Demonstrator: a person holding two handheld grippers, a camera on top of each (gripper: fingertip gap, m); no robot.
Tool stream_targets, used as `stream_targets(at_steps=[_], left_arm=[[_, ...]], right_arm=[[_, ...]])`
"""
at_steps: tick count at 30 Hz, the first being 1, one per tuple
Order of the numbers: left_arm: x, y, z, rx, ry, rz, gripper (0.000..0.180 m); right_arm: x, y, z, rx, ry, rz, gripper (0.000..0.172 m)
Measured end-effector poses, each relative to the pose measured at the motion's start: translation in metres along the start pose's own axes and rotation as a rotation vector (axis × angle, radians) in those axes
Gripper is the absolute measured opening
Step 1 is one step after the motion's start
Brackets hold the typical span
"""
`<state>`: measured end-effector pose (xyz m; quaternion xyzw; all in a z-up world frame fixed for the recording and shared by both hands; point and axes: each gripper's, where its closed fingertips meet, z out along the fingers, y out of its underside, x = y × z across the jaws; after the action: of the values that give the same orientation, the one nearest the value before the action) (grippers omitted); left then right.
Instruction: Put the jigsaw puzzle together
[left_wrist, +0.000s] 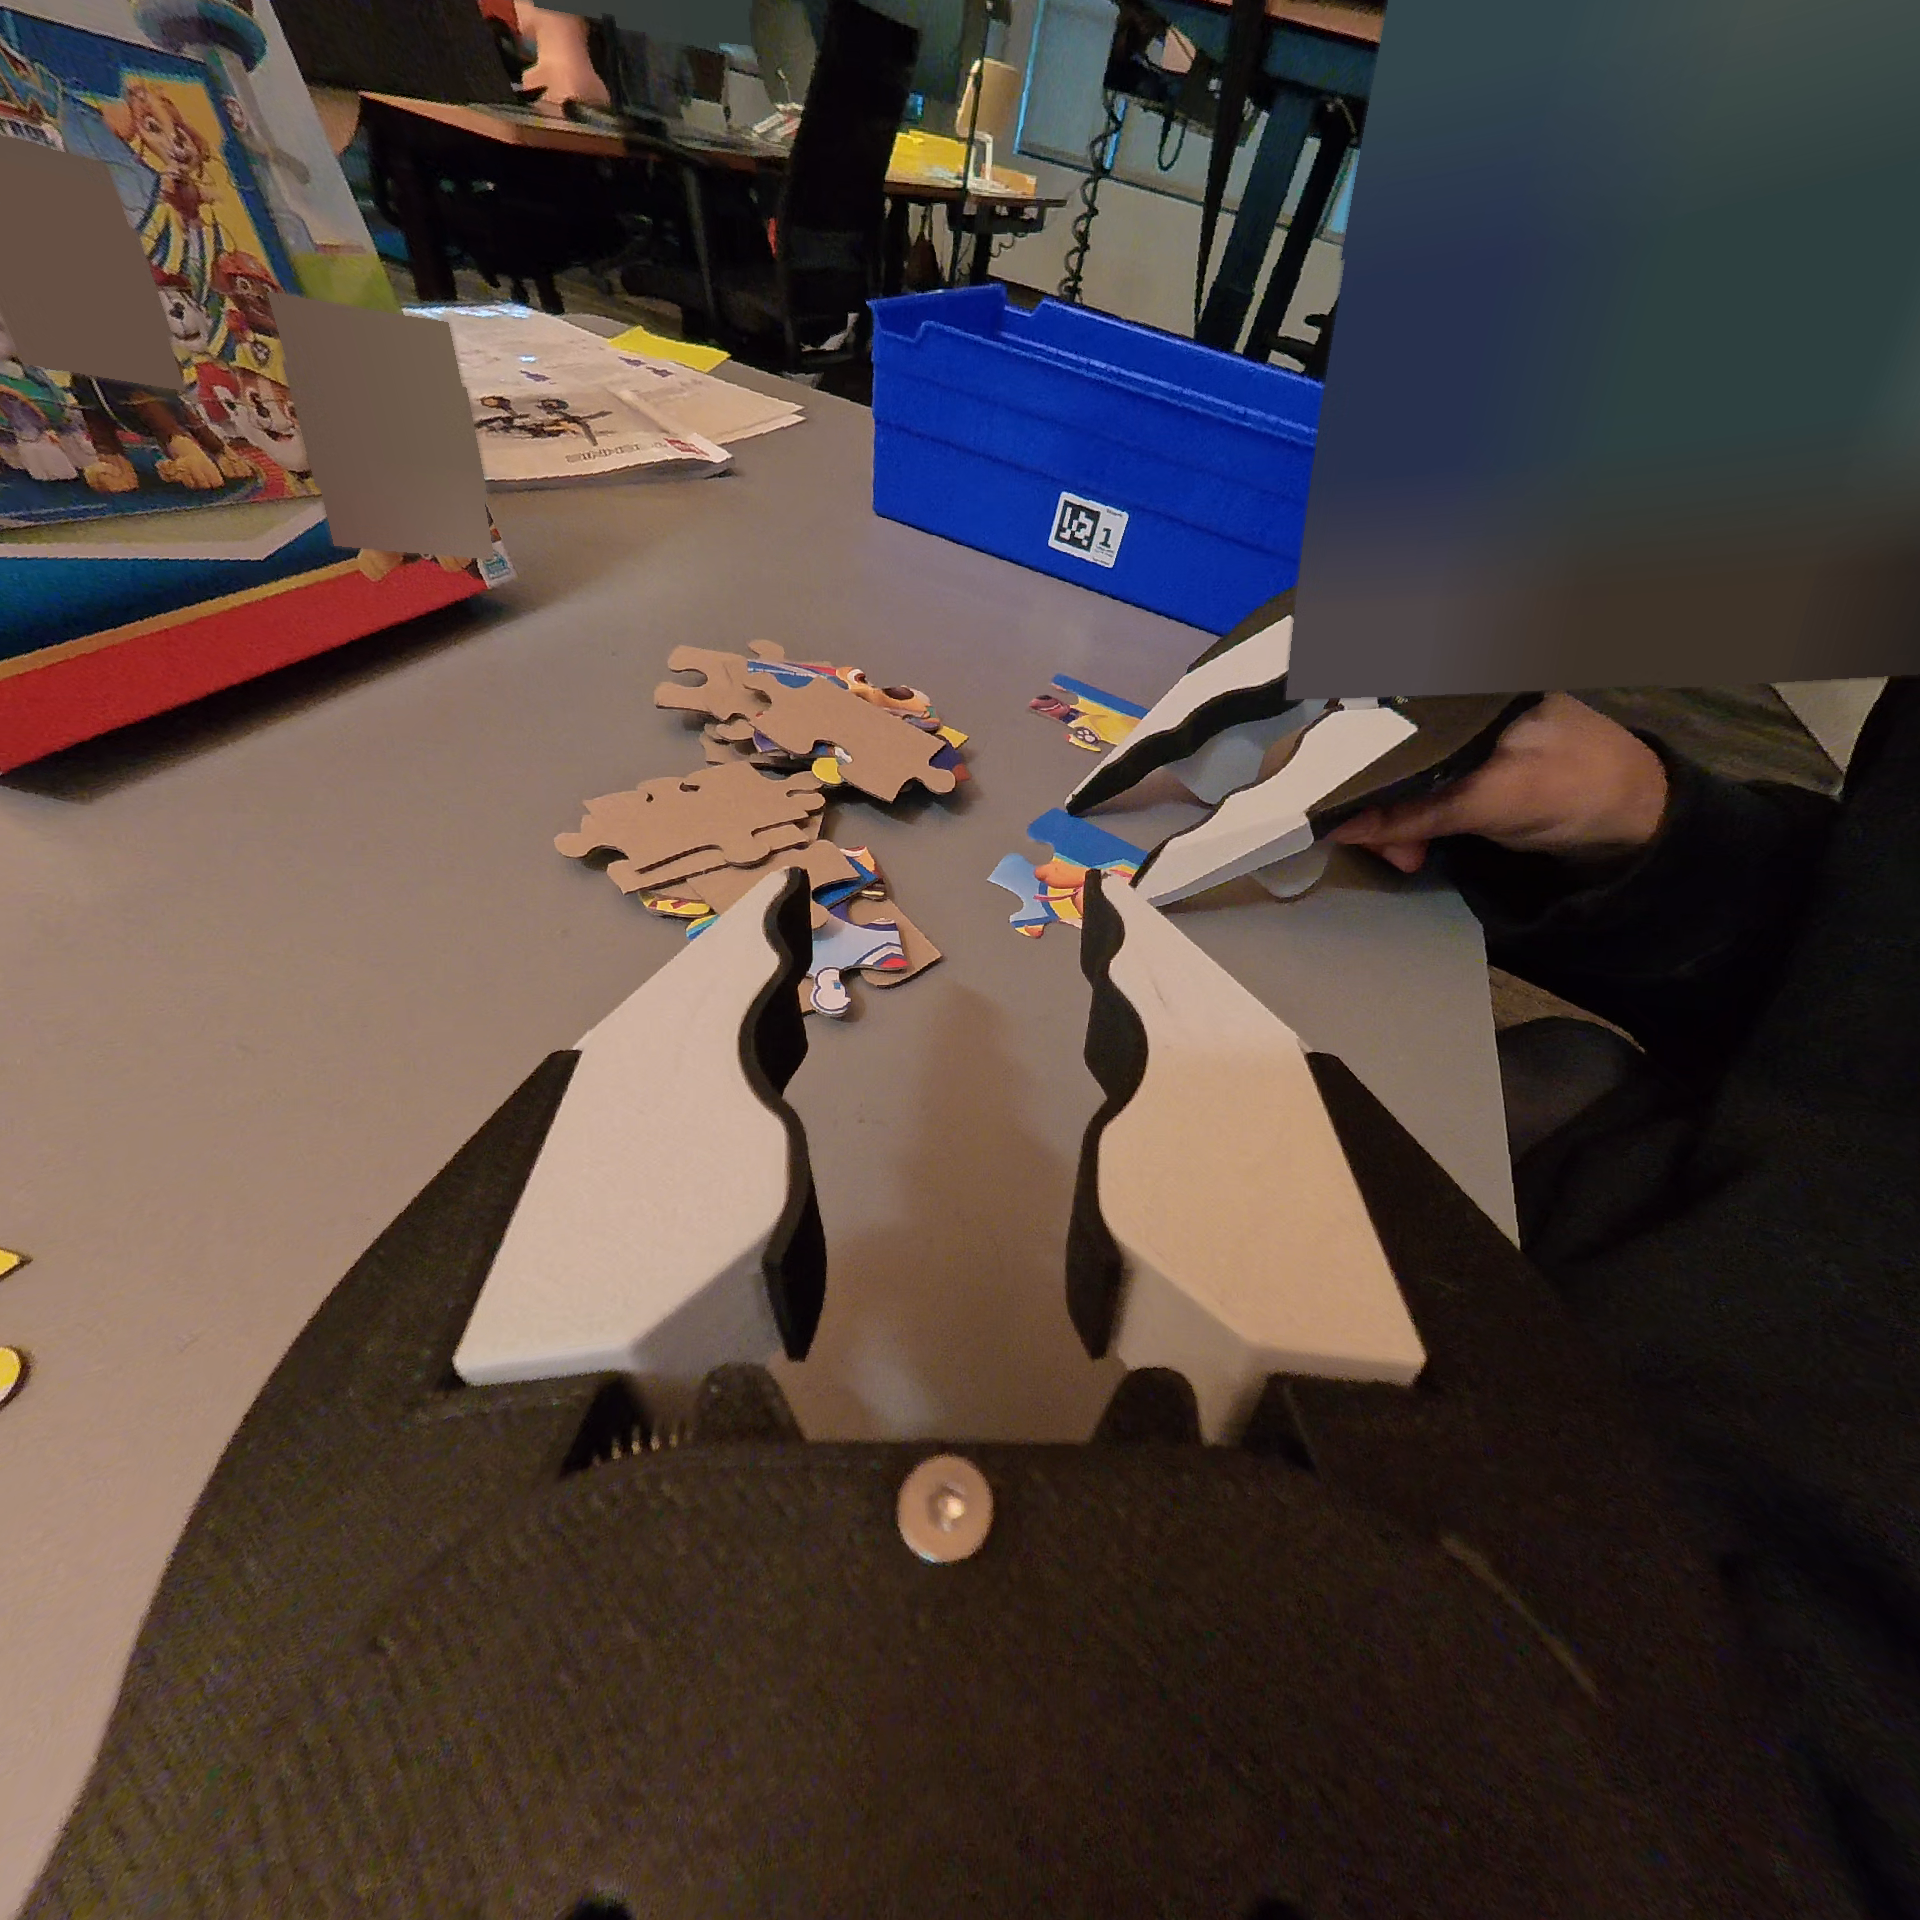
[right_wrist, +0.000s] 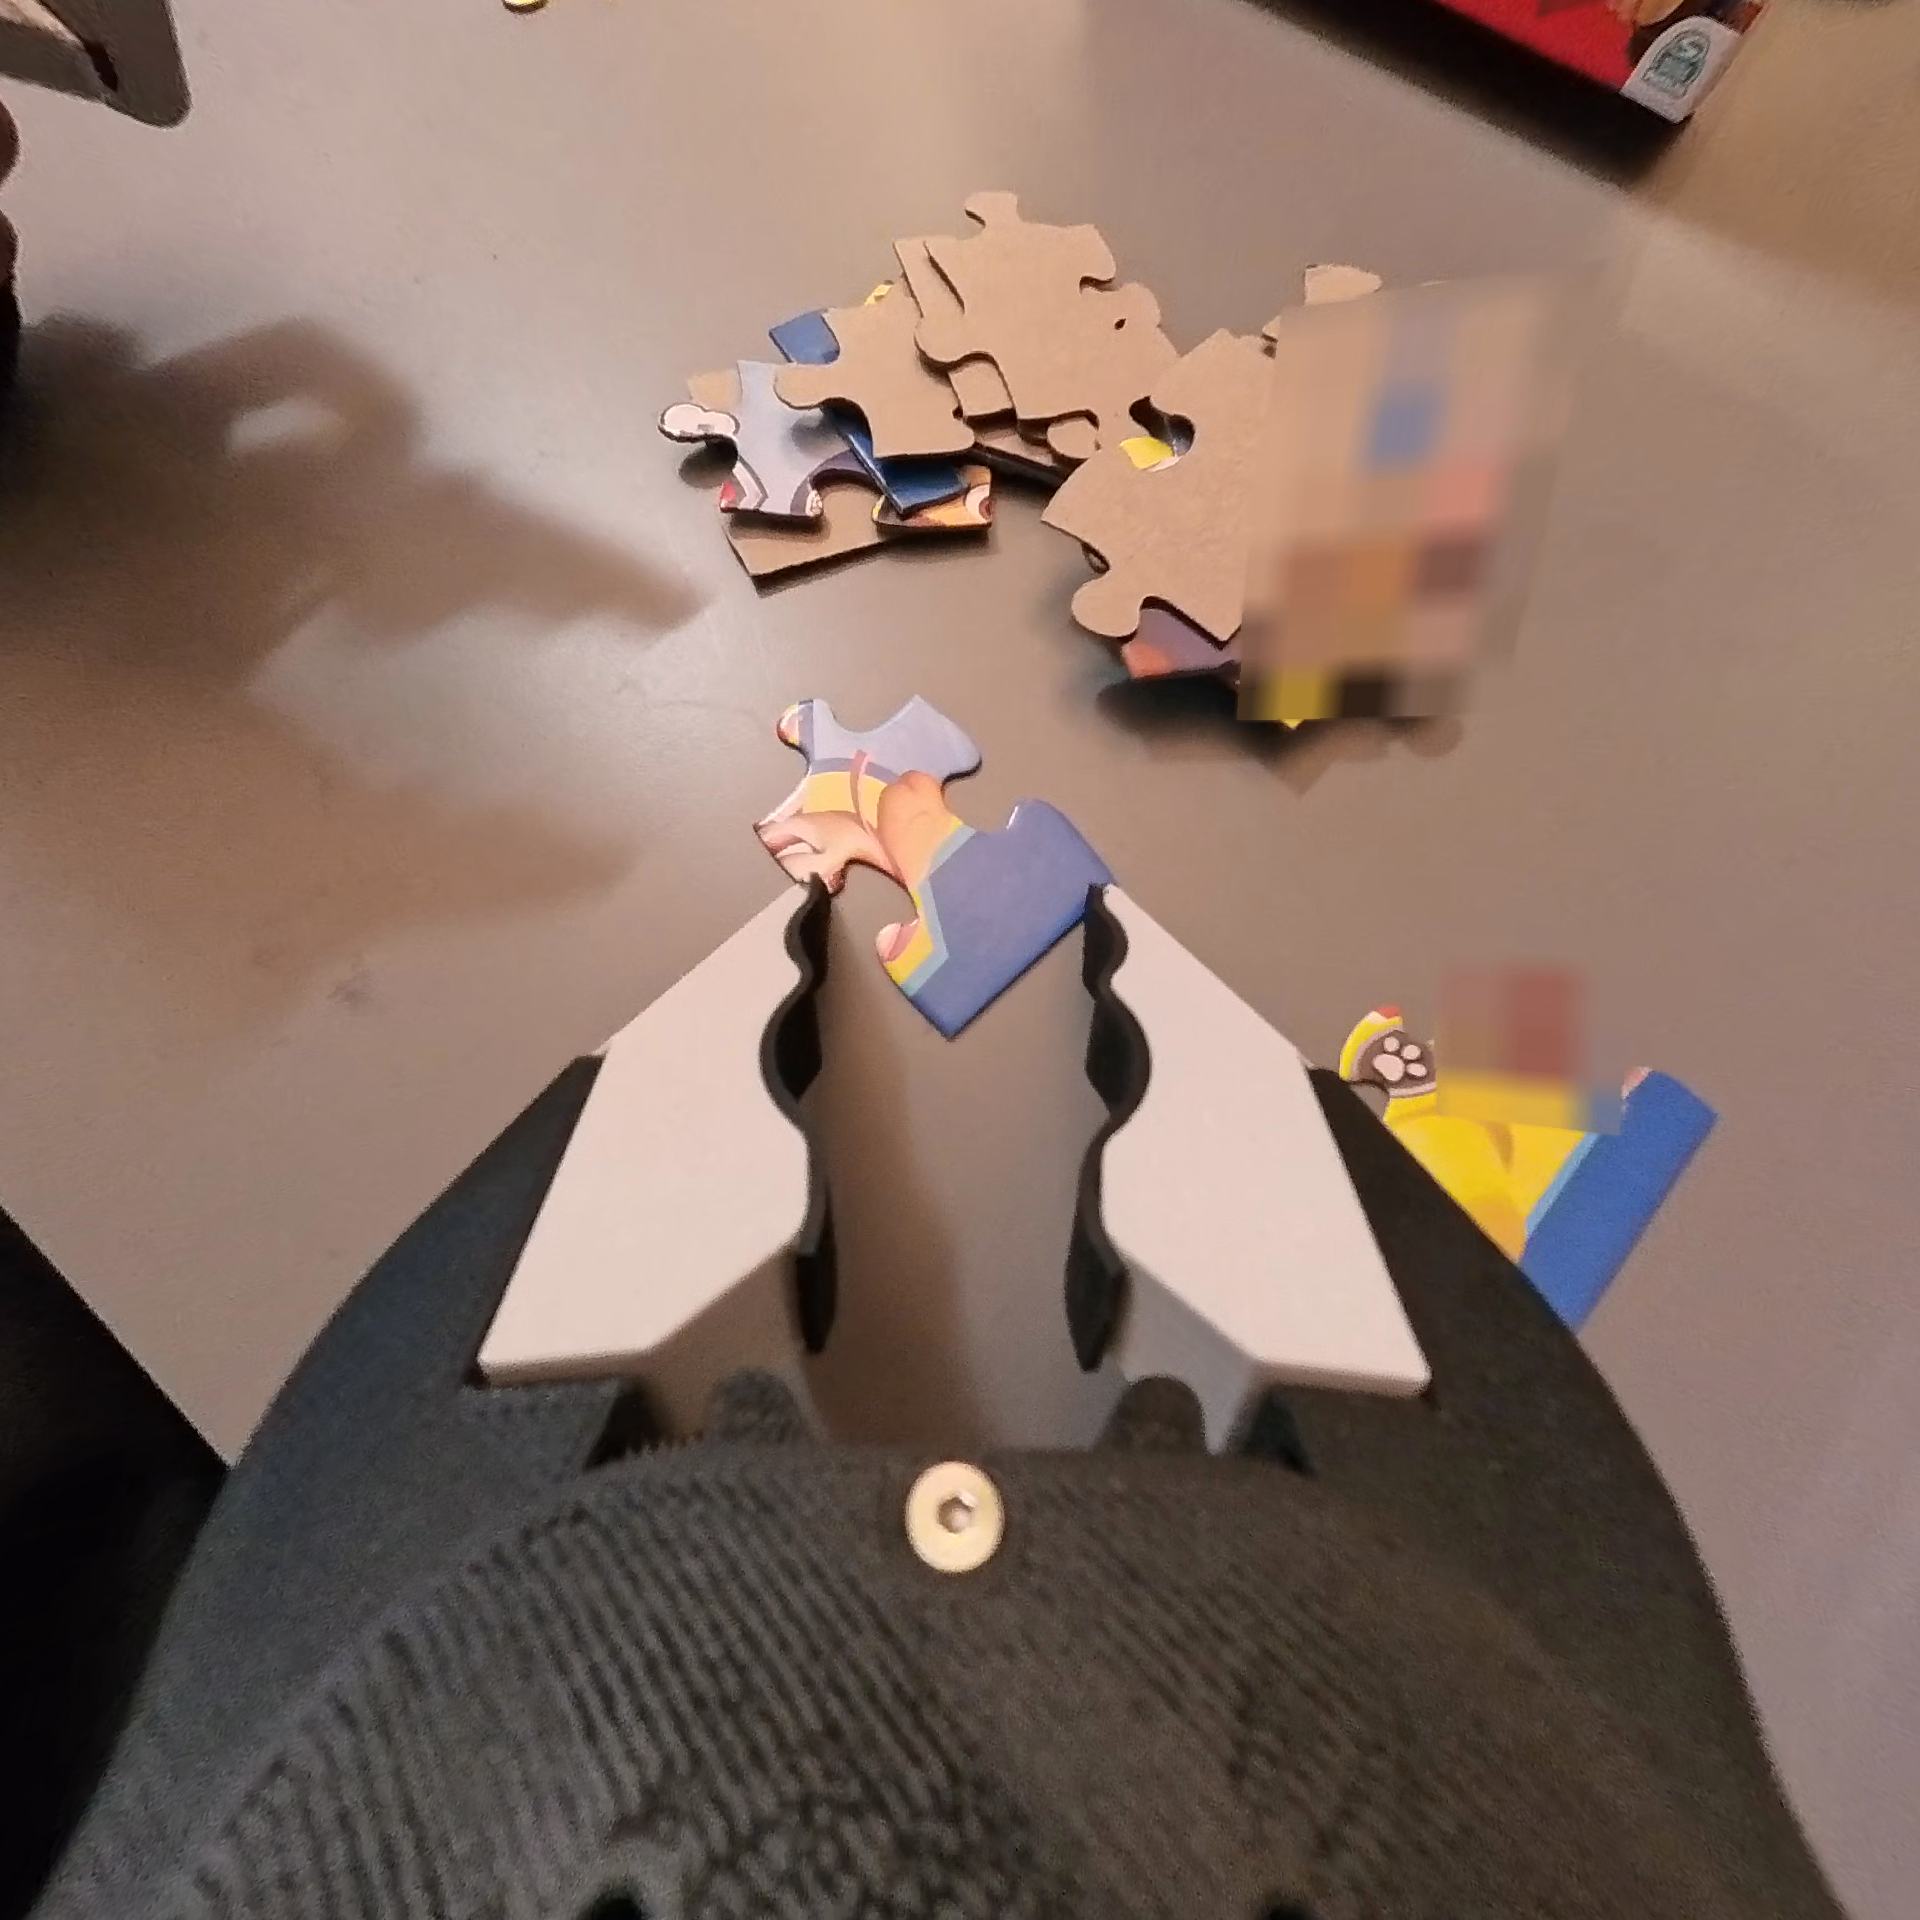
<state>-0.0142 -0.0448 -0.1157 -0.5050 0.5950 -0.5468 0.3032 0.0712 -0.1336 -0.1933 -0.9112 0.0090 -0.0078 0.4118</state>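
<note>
My right gripper (right_wrist: 956, 894) is low on the grey table (right_wrist: 416, 935). Its two fingertips touch opposite edges of a colourful puzzle piece (right_wrist: 987, 904) that lies flat, picture side up. The left wrist view shows the same: the right gripper (left_wrist: 1107, 844) with its tips on either side of that piece (left_wrist: 1049, 883). My left gripper (left_wrist: 945, 894) is open and empty. It hovers just short of a pile of puzzle pieces (left_wrist: 769, 790), mostly brown side up. The pile also shows in the right wrist view (right_wrist: 987, 395).
Another face-up piece (left_wrist: 1091, 712) lies beyond the right gripper; it also shows in the right wrist view (right_wrist: 1507, 1174). The puzzle box (left_wrist: 208, 623) stands at the far left, a paper booklet (left_wrist: 603, 405) behind it, and a blue bin (left_wrist: 1091, 436) at the back. The table edge (left_wrist: 1496, 1039) runs close on the right.
</note>
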Motion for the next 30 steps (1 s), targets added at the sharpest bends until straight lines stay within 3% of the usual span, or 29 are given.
stream_targets(at_steps=[30], left_arm=[[-0.0009,0.0003,0.0001,-0.001,0.001,-0.007,0.050]], right_arm=[[0.0046,-0.0004,-0.0004,0.005,-0.015,0.035,0.041]])
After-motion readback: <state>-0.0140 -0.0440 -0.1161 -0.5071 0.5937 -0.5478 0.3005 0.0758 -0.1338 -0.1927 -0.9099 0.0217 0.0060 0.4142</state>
